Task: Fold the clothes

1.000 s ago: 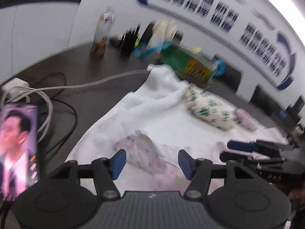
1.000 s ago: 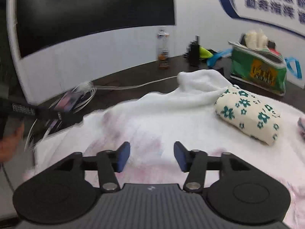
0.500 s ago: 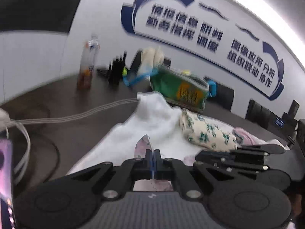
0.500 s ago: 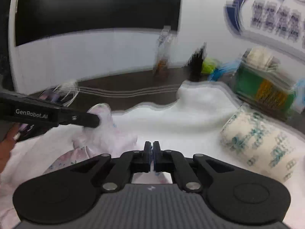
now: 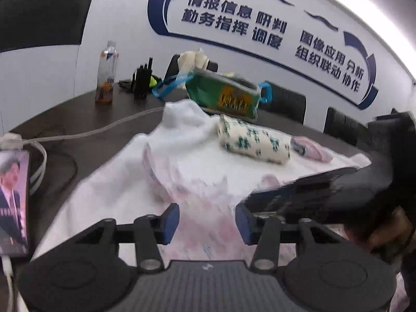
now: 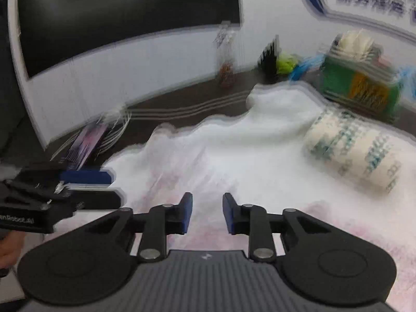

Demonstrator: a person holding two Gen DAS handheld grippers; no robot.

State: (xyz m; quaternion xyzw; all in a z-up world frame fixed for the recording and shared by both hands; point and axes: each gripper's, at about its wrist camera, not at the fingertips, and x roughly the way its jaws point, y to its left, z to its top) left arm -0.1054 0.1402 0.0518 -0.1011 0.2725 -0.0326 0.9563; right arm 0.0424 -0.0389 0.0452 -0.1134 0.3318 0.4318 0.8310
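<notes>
A pale pink printed garment (image 5: 187,182) lies crumpled on a white towel (image 5: 182,135) spread over the dark table; in the right wrist view the same garment (image 6: 208,176) is blurred. My left gripper (image 5: 207,219) hangs open just above the garment's near part, nothing between its blue pads. My right gripper (image 6: 207,213) is open too, low over the pink cloth. The right gripper's fingers (image 5: 299,189) show at the right of the left wrist view. At the left of the right wrist view, the left gripper's fingers (image 6: 85,182) are seen from the side.
A rolled cream cloth with green flowers (image 5: 254,140) and a small pink item (image 5: 312,150) lie on the towel further back. Behind stand a green tissue pack (image 5: 226,96), a bottle (image 5: 105,78), black radios (image 5: 141,80). A phone (image 5: 13,200) and white cables (image 5: 78,132) lie left.
Half a second ago both grippers were shut, pinching and lifting the pink garment. Now both have opened and the garment has dropped back onto the towel. The right wrist view is still moving, blurred.
</notes>
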